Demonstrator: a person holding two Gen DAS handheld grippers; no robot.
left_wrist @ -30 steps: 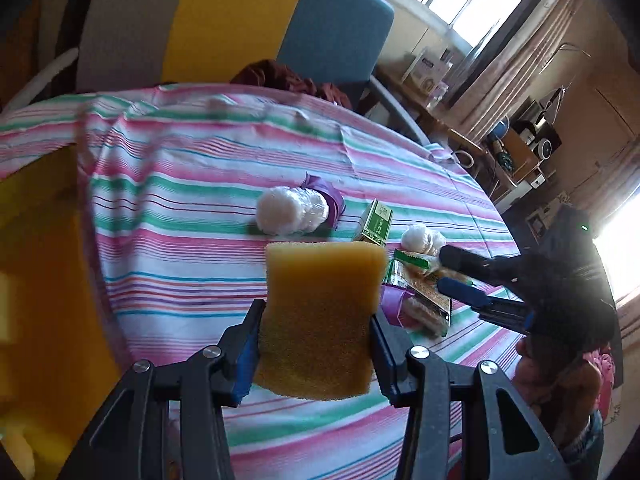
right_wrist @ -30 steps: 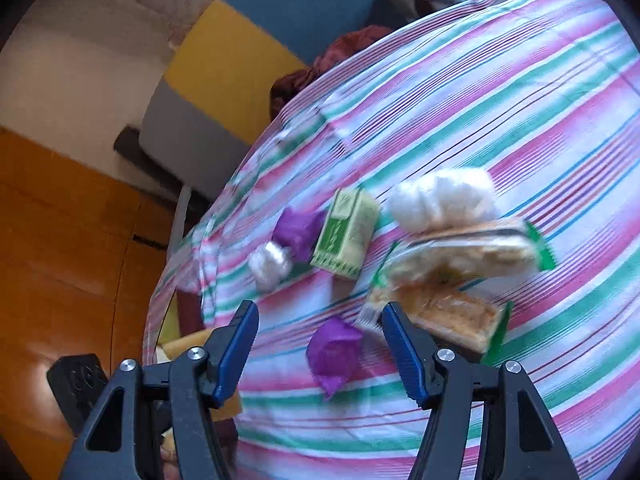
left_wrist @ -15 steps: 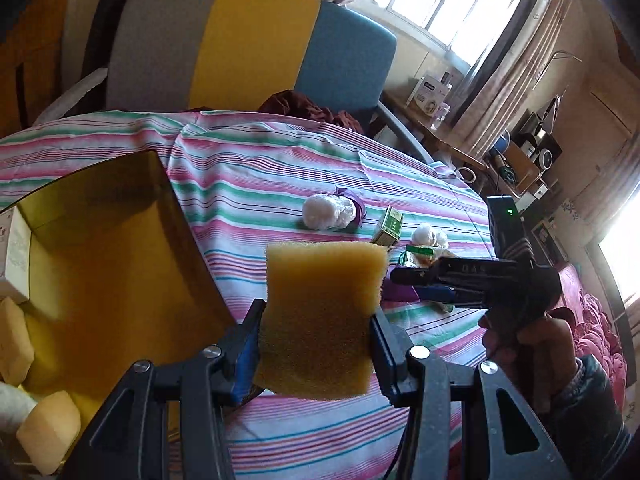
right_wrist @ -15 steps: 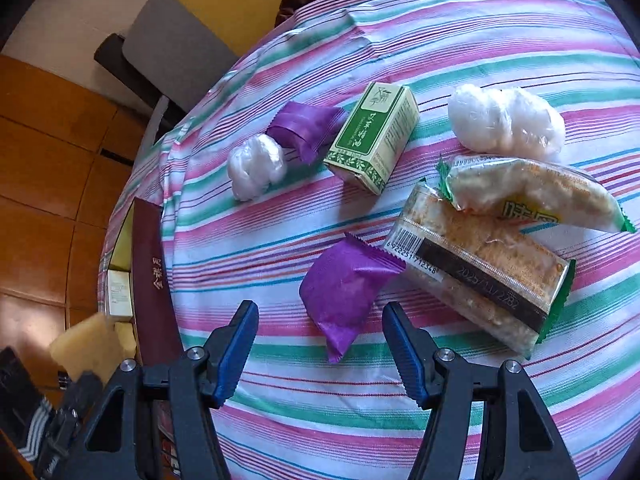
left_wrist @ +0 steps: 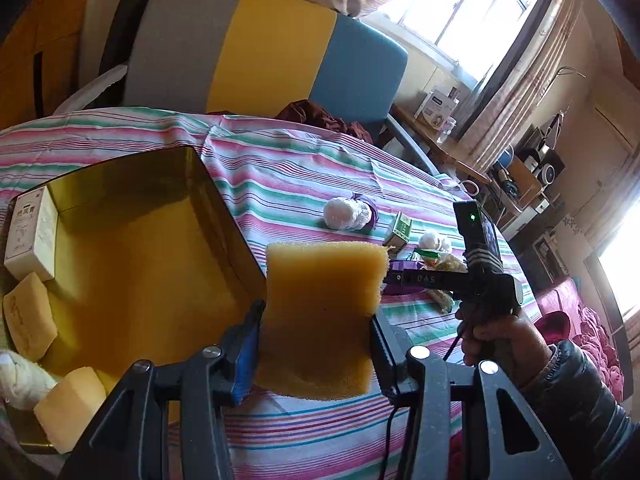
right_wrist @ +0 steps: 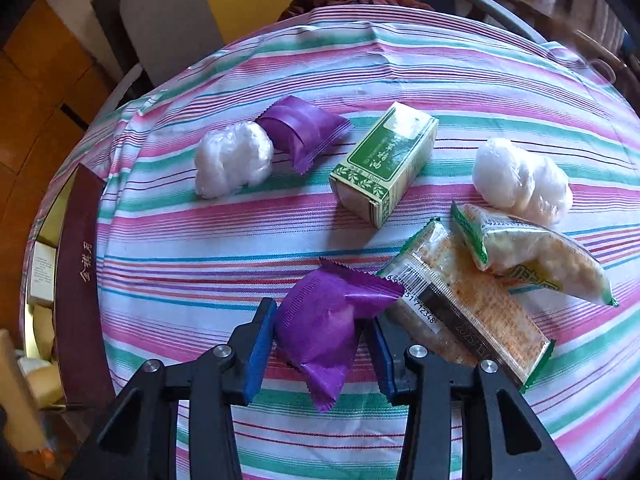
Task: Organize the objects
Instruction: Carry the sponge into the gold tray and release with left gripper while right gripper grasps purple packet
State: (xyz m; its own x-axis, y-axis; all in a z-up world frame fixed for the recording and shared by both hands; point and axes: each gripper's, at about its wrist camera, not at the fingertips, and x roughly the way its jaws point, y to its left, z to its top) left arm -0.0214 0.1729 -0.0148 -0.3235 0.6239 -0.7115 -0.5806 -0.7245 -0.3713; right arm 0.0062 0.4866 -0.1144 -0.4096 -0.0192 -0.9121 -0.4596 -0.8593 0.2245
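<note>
My left tool (left_wrist: pixel 316 344) pinches a yellow sponge (left_wrist: pixel 322 316) upright above the table, beside the open gold tin (left_wrist: pixel 132 248) at the table's left edge, where other sponges already lie, so I judge it belongs there too. My right tool (right_wrist: pixel 320 340) has just been closing, its blue pads now squeezing a purple packet (right_wrist: pixel 320 320) lying near the table's middle, ready to lift.
</note>
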